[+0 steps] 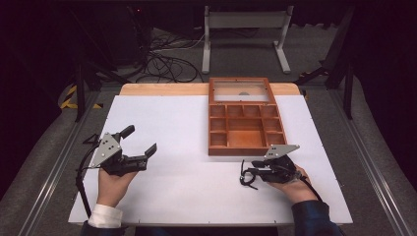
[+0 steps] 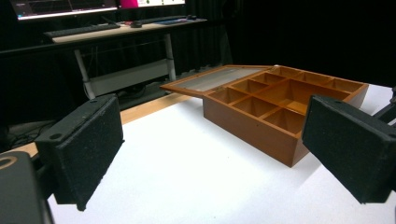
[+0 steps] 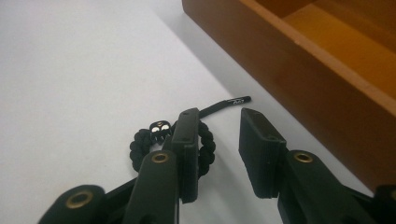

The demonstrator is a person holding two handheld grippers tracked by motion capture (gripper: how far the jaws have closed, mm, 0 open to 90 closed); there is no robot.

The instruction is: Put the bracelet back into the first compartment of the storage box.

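Two tongs on white counter (image 1: 172, 187) | left tongs (image 1: 139, 141): spread wide, nothing between, at left | right tongs (image 3: 218, 140): parted, pinching nothing, one jaw over black braided bracelet (image 3: 140, 144) | bracelet: flat on counter, just near of open wooden compartment box (image 1: 244, 129), right side

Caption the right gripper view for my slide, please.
Right gripper open over a black braided bracelet beside the wooden box.
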